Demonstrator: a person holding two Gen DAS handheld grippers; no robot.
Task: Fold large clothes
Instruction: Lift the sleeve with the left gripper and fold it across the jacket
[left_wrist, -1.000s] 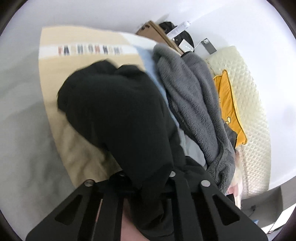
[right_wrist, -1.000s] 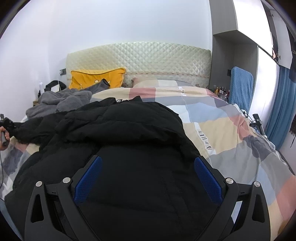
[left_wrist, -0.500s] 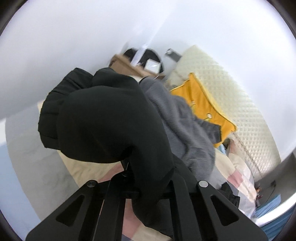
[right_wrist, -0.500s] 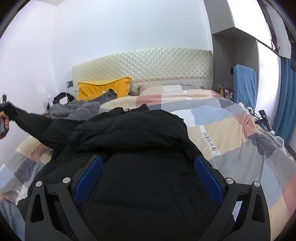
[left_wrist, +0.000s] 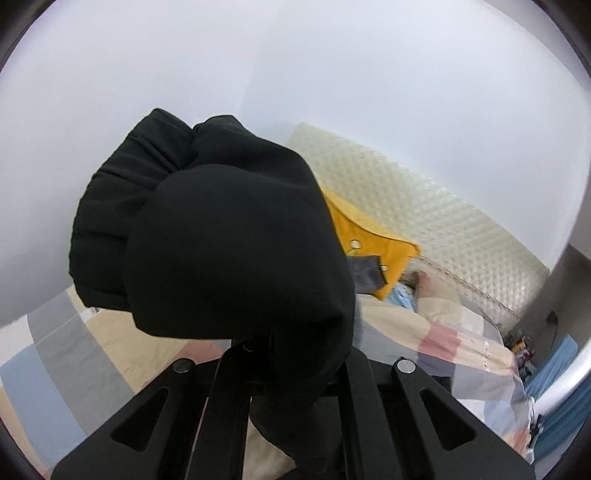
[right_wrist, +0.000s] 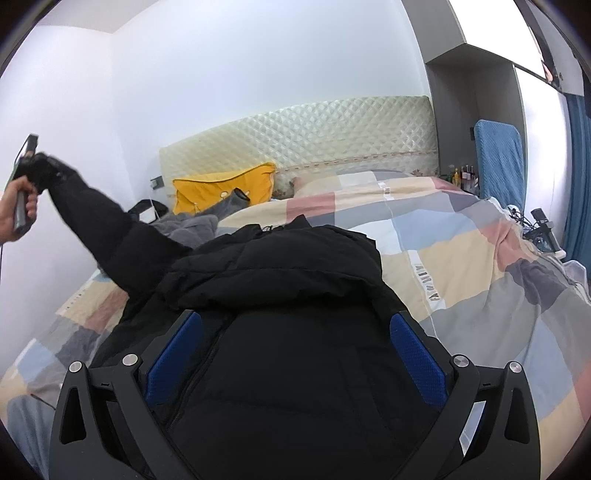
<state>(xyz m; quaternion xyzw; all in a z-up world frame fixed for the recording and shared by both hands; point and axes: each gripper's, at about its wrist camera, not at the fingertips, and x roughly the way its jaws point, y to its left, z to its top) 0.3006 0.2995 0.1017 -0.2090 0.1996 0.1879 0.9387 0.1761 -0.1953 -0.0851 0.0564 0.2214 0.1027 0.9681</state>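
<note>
On the patchwork duvet (right_wrist: 461, 266), near centre: black padded jacket (right_wrist: 280, 295), laid flat w/ hood toward the quilted headboard (right_wrist: 314, 133).

Left gripper (left_wrist: 291, 350): jaws clamped on the sleeve cuff (left_wrist: 207, 236), which bunches over the tongs and hides most of that view. In the right-wrist view the same sleeve (right_wrist: 99, 218) is lifted off the bed at far left, stretched up and out from the jacket's shoulder, held in the person's hand (right_wrist: 18, 210).

Right gripper (right_wrist: 295, 354): tongs spread wide, blue pads (right_wrist: 173, 354) either side of the jacket body, gripping nothing; whether it rests on the fabric can't be told.

Step in hand (judged): first sleeve fold, approx. early in task. Next move calls for carrying the cuff rightward across the chest and laying it flat, w/ right gripper steadying the body so it doesn't drag.

Far left: grey fleece (right_wrist: 192, 225), yellow pillow (right_wrist: 221, 188).
</note>
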